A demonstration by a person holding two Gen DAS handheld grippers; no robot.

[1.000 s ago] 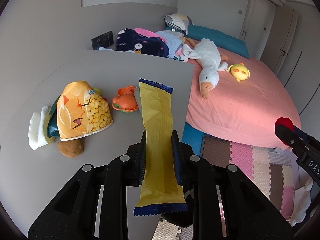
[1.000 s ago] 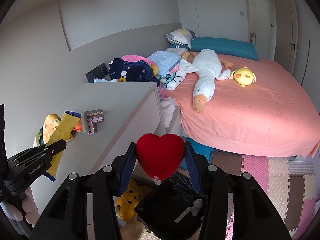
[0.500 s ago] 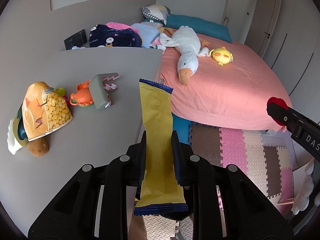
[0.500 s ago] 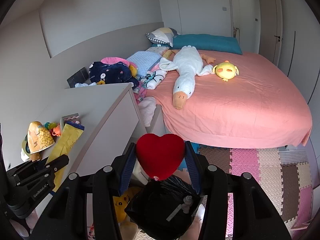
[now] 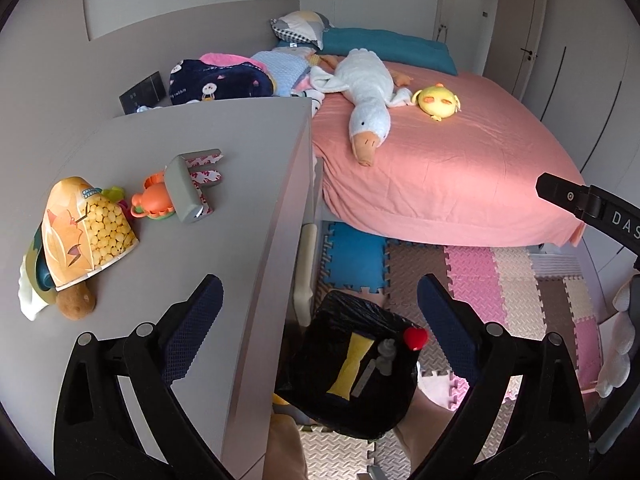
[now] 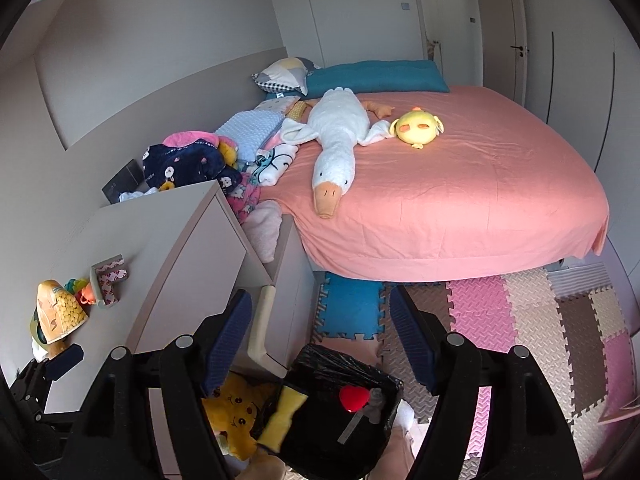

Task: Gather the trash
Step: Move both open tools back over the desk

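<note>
L gripper (image 5: 320, 312) jaws opening, nothing btwn them; same for R gripper (image 6: 320, 328), opening w/ nothing in its grip. Black bin bag (image 5: 352, 368) sits right below both, just beyond the fingertips. Inside it: yellow wrapper (image 5: 352, 364), red heart (image 5: 416, 338), small grey item beside the heart. Grey dresser (image 5: 240, 184) to L of L gripper w/ snack bag (image 5: 86, 226) & orange toy (image 5: 154, 204) on top, well apart from the fingers.

The white letters "DAS" stand on the black arm of the right gripper (image 5: 592, 204), cut off at the right edge of the left wrist view. Print on the snack bag (image 5: 86, 230), far left on the dresser, is too small to read.
</note>
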